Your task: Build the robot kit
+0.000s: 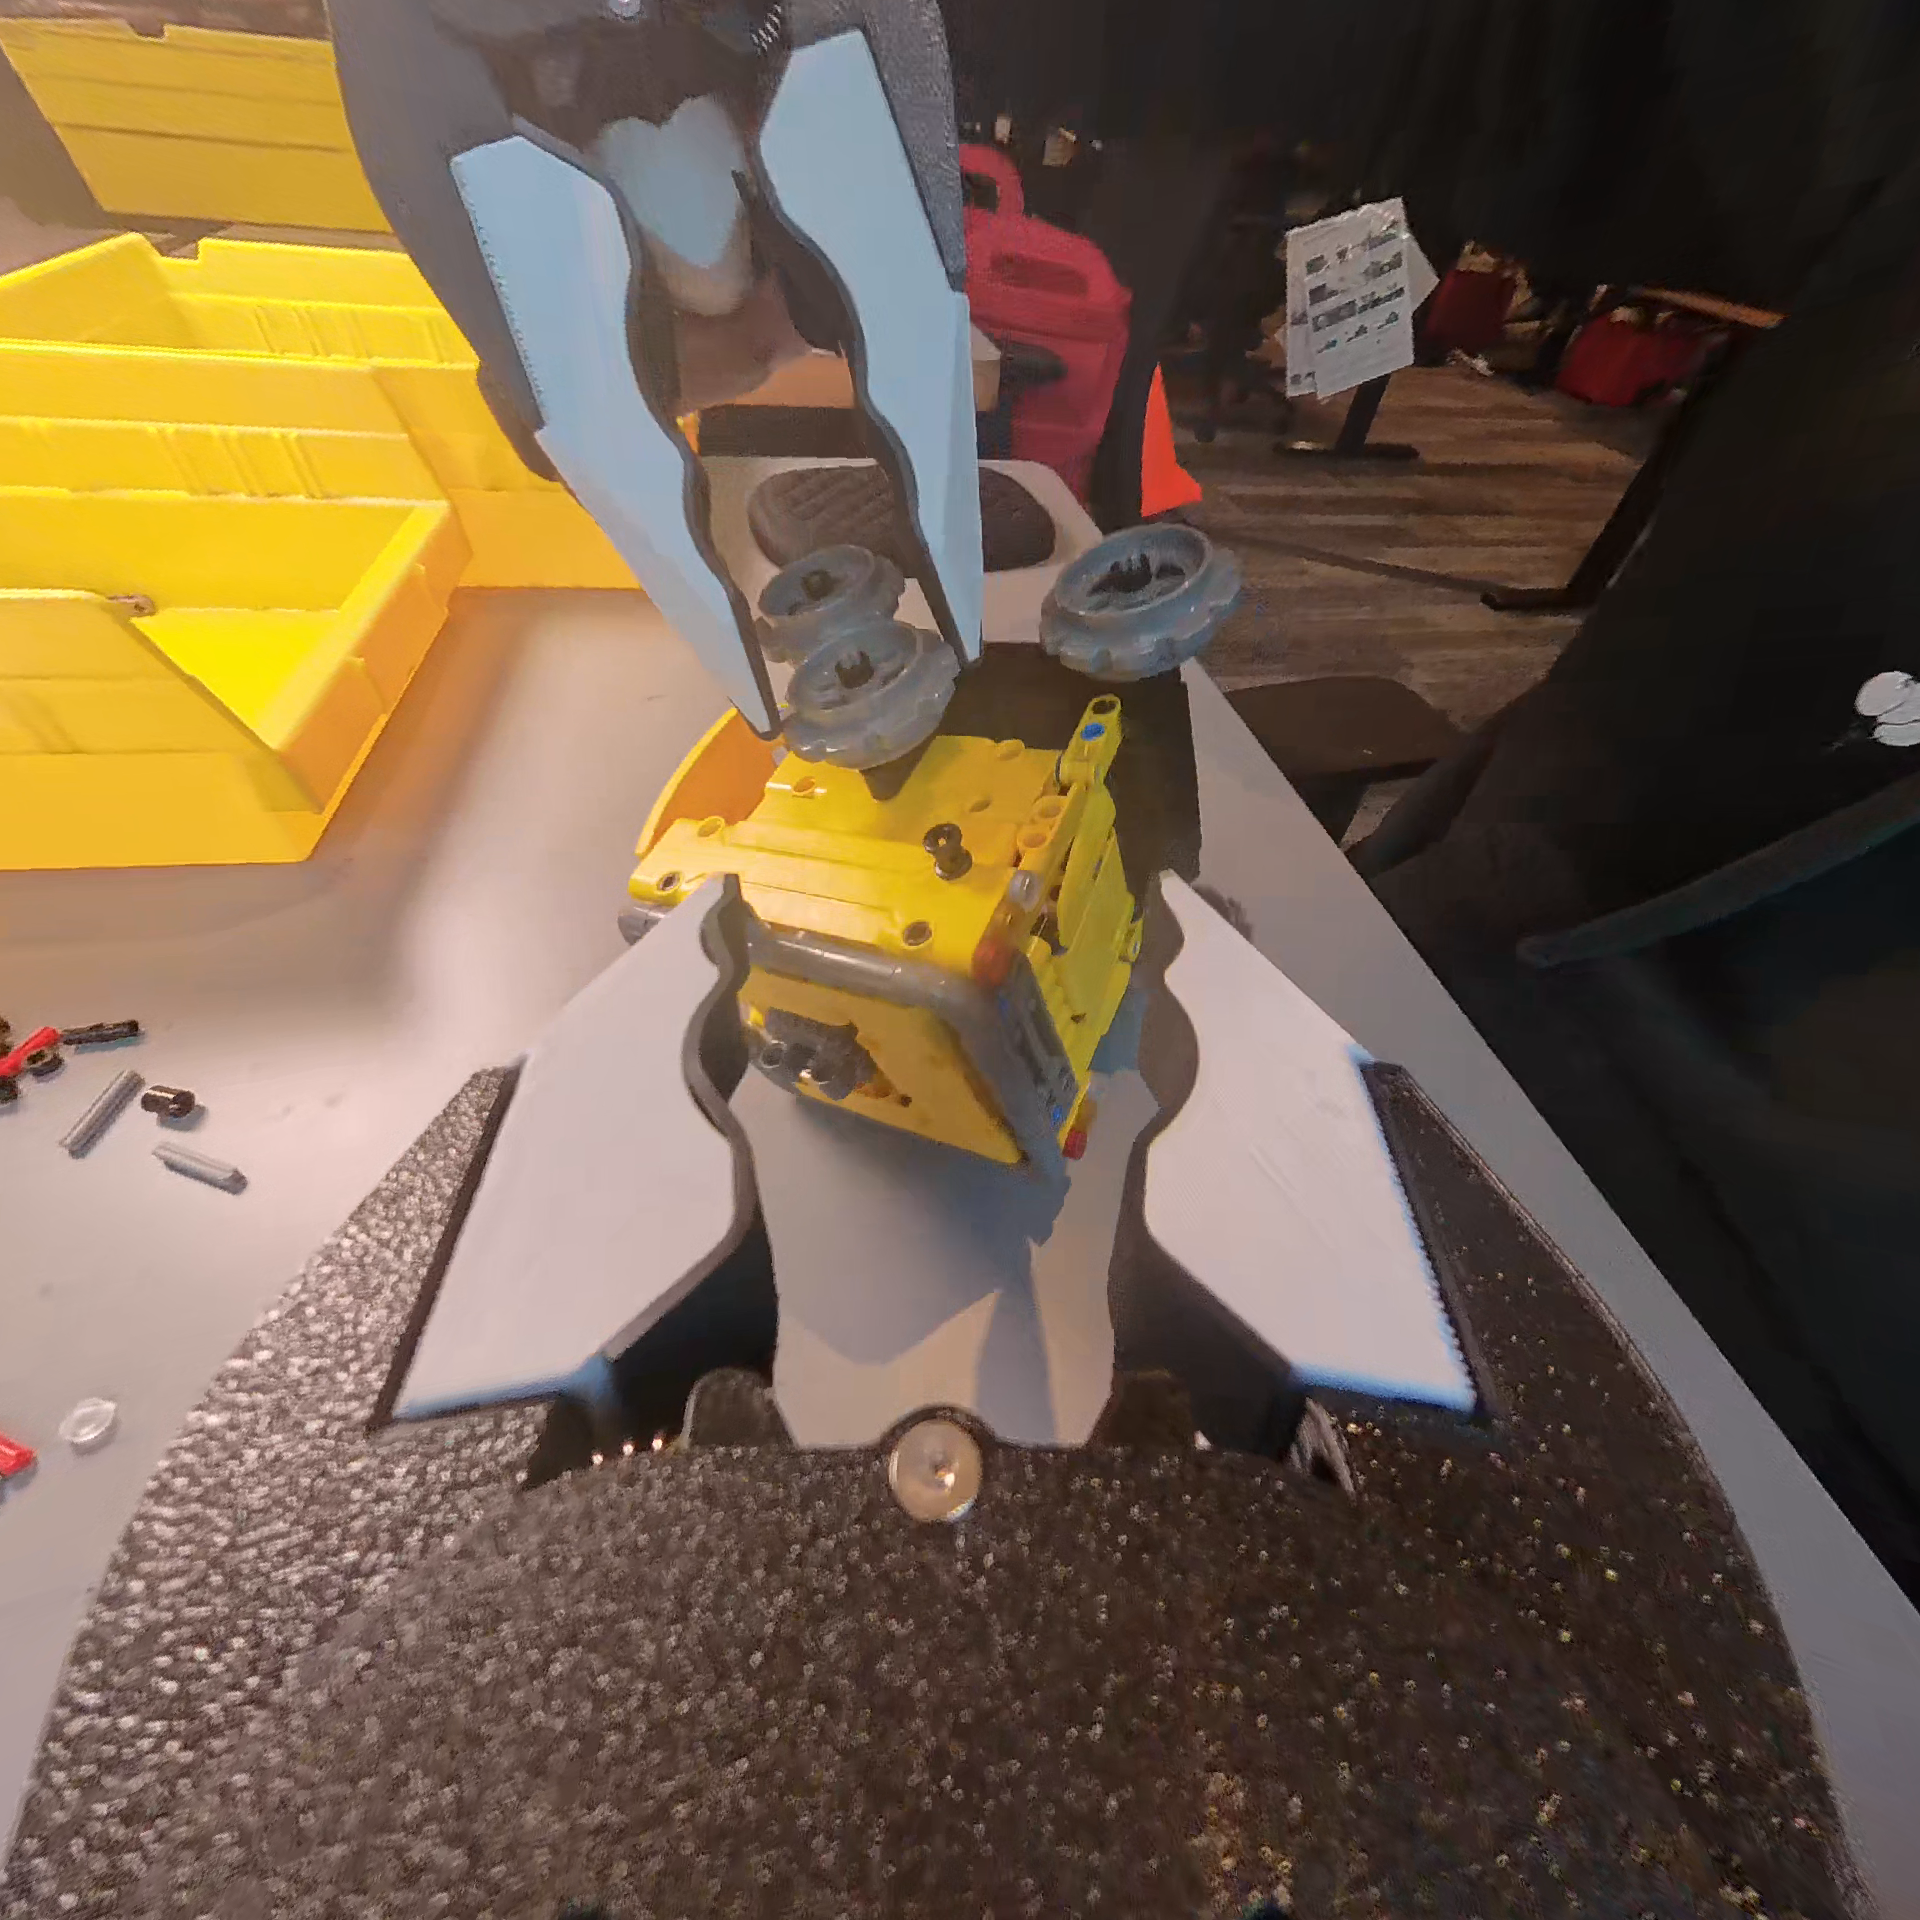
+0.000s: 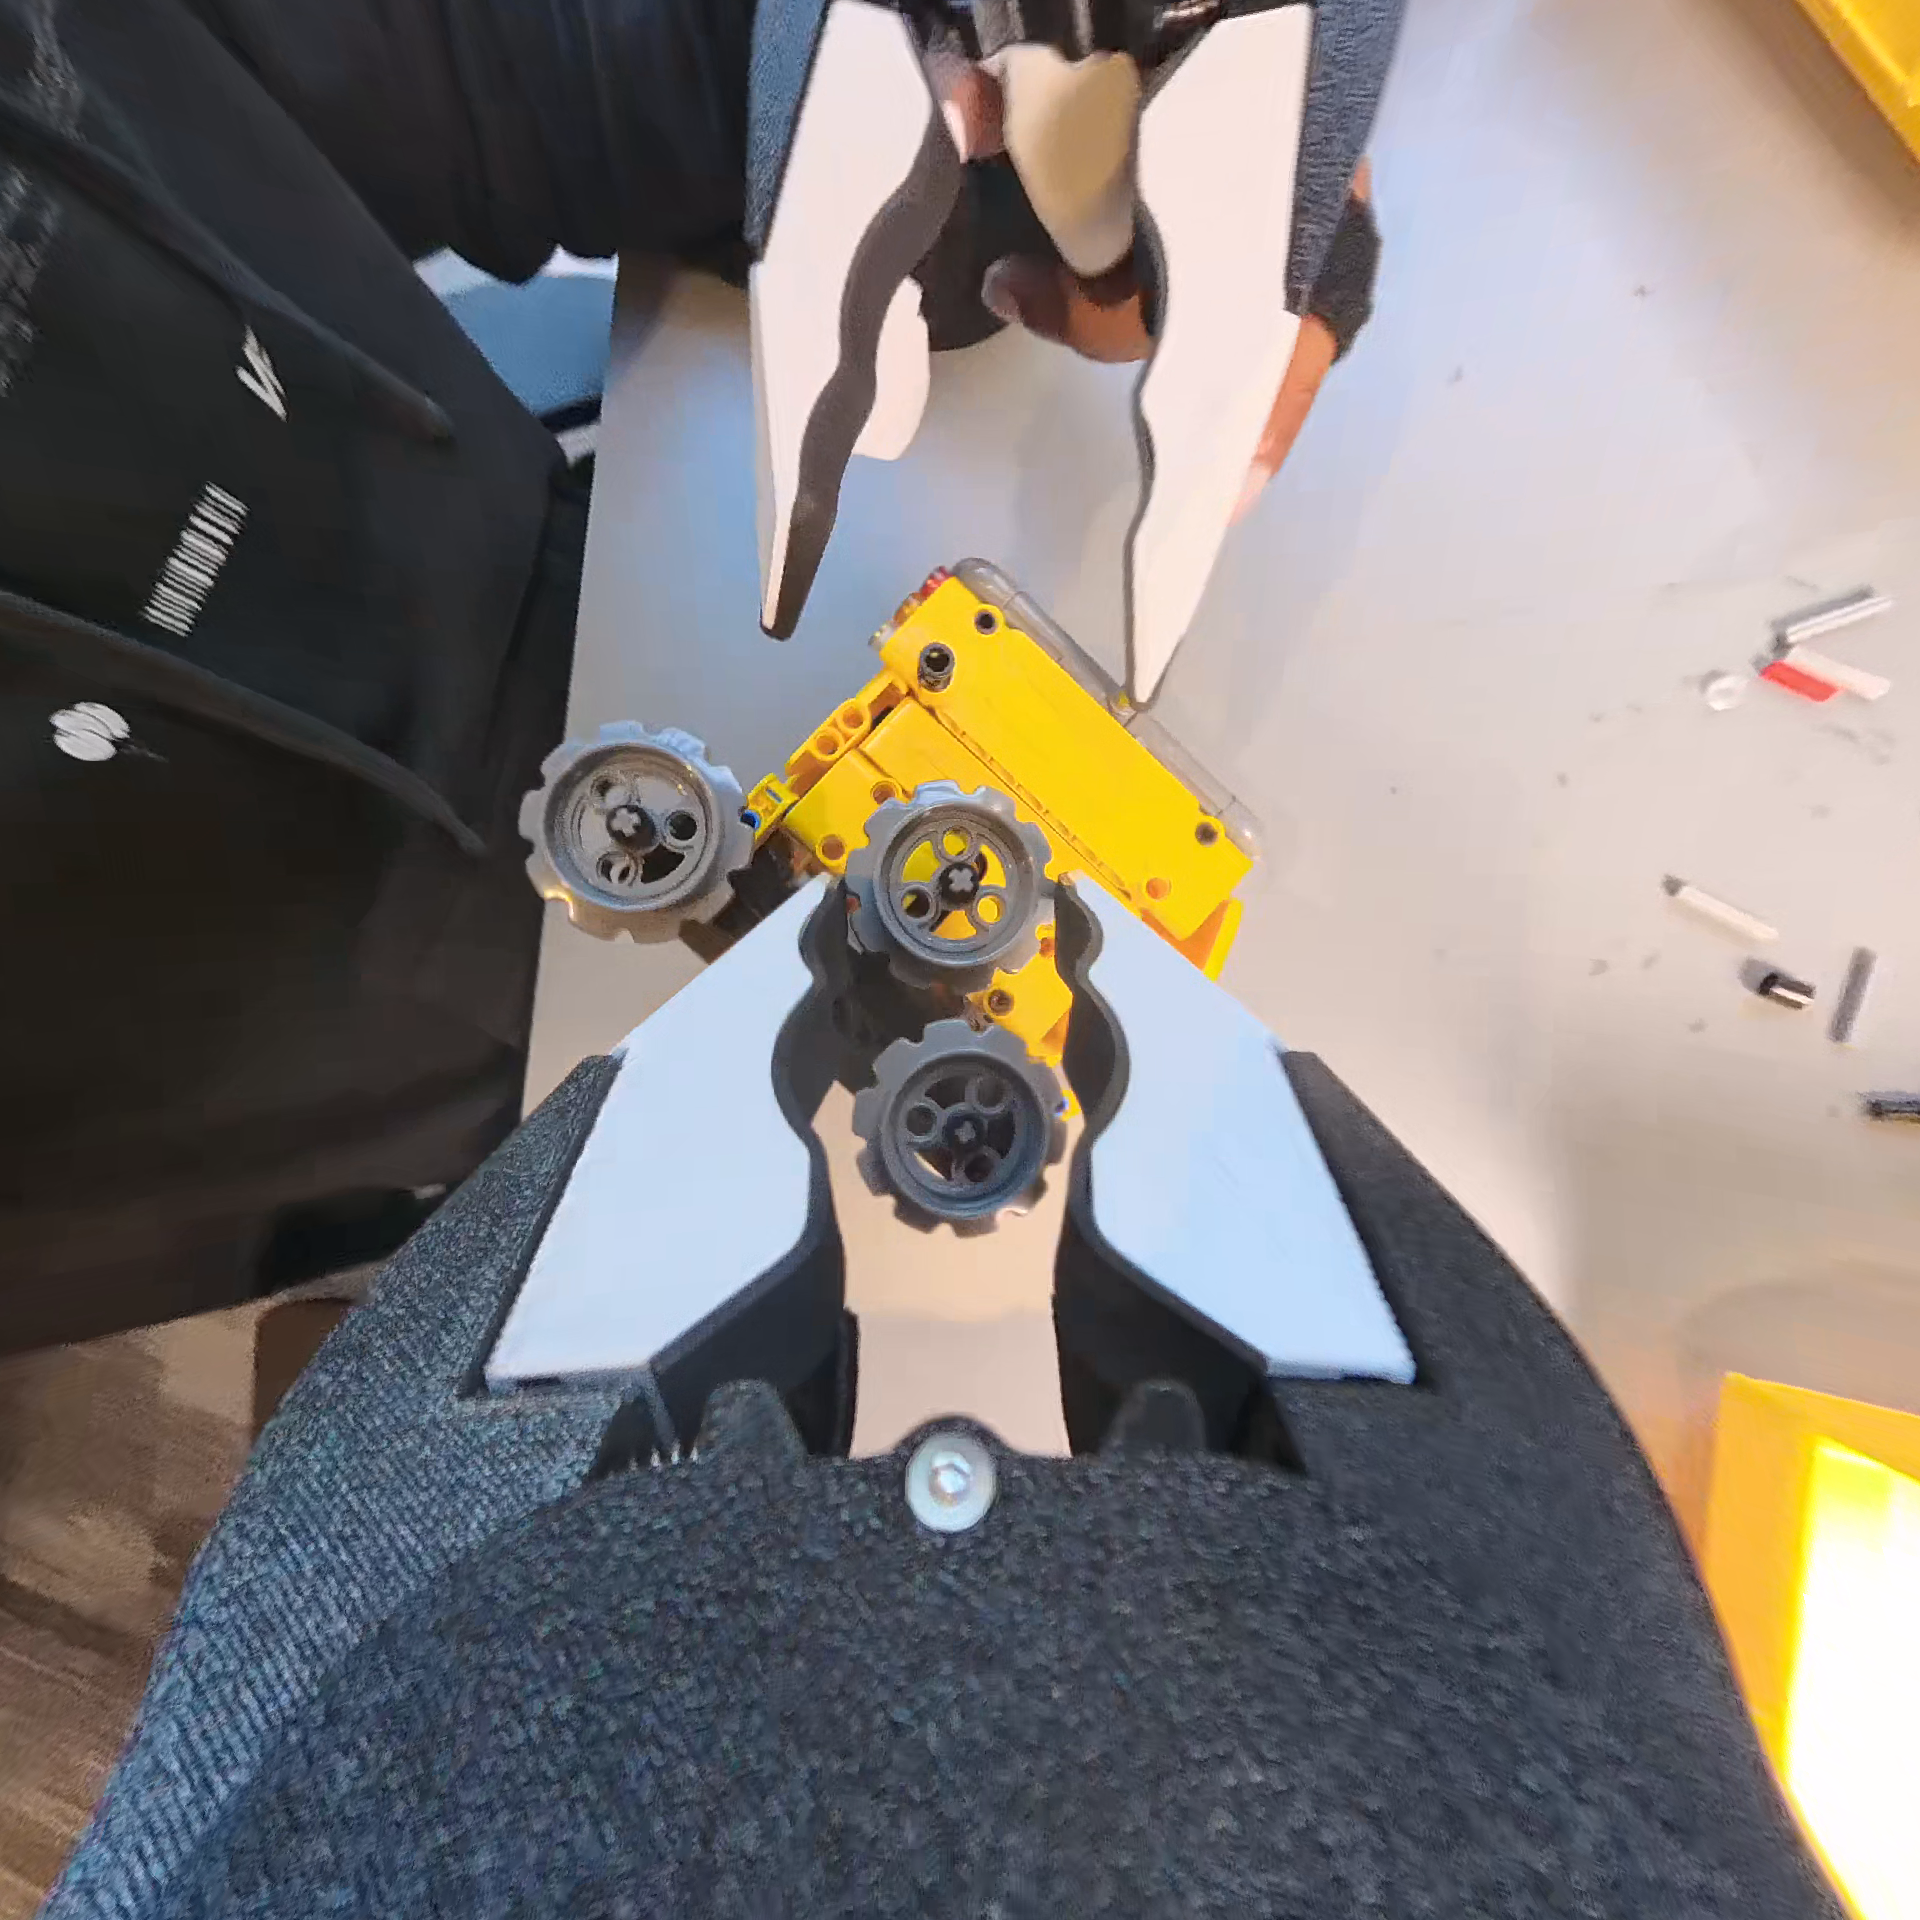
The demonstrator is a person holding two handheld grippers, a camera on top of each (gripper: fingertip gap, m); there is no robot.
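Note:
A yellow brick-built vehicle model (image 1: 935,997) is held tilted above the grey table (image 1: 416,935). My left gripper (image 1: 951,888) has its fingers on either side of the model's cab end and looks shut on it. It comes in from the top of the right wrist view (image 2: 956,665). My right gripper (image 2: 945,899) is shut on a grey wheel (image 2: 940,883) on the model. A second grey wheel (image 2: 961,1127) sits between its fingers, nearer the palm. A third wheel (image 2: 634,831) sticks out to the side. In the left wrist view, the right gripper (image 1: 868,691) reaches down from above.
Yellow bins (image 1: 208,520) stand at the left of the table. Small loose pins and pieces (image 1: 135,1101) lie on the table and also show in the right wrist view (image 2: 1808,665). Black tyres (image 1: 821,509) lie behind the model. The table edge (image 1: 1351,883) runs close by. A person in black (image 2: 208,727) stands beside it. Across from one pair of fingers to the other is roughly 5 centimetres.

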